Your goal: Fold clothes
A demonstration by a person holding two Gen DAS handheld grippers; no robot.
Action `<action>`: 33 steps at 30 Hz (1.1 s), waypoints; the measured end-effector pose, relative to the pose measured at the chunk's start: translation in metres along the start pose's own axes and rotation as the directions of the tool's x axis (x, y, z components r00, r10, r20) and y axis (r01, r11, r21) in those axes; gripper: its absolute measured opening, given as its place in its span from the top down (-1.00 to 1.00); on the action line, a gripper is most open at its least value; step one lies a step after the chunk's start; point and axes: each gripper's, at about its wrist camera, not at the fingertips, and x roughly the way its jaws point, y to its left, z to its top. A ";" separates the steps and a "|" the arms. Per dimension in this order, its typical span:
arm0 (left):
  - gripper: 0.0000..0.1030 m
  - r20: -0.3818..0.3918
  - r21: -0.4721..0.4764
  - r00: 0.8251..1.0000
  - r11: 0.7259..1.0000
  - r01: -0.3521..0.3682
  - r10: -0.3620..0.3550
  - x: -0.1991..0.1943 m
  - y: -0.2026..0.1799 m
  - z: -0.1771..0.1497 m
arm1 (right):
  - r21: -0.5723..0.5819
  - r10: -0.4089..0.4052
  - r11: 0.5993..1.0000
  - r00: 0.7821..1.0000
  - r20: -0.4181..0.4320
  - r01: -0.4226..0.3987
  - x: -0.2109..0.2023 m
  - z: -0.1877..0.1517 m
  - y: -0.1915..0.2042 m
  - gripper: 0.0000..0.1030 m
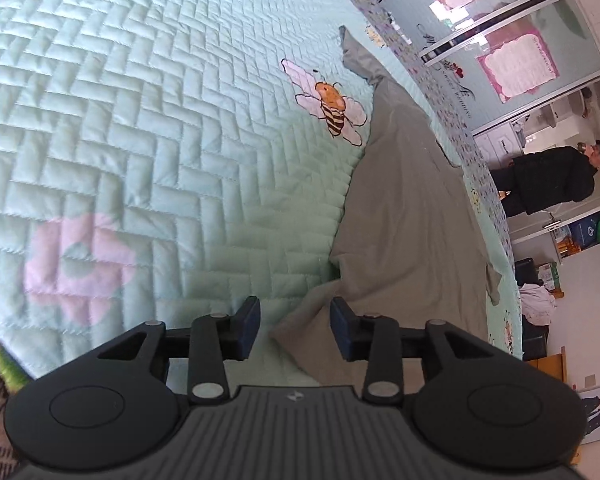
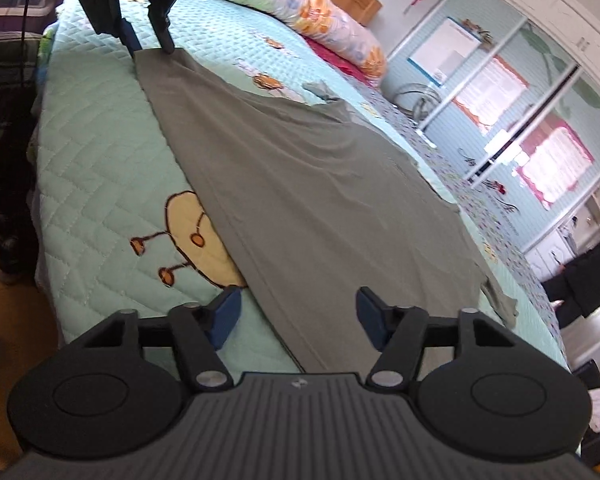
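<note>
The right gripper point(image 2: 296, 318) hangs over the near hem of the grey garment point(image 2: 300, 184), its jaws half open, and the cloth passes under them without touching the pads. The garment lies flat along the mint quilted bedspread point(image 2: 100, 160). At its far corner the left gripper point(image 1: 294, 330), also half open, stands just above the cloth and pinches nothing. Behind lies a floral pillow point(image 2: 300, 4).

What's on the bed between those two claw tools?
Only the grey-green cloth garment: in the right wrist view it stretches from the left gripper at its far corner to the right gripper.
</note>
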 end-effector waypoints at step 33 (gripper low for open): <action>0.03 -0.319 0.363 0.943 0.907 0.213 -0.094 0.059 -0.089 -0.083 | -0.057 0.081 0.995 0.996 0.025 -0.080 -0.001 0.001 -0.002 0.45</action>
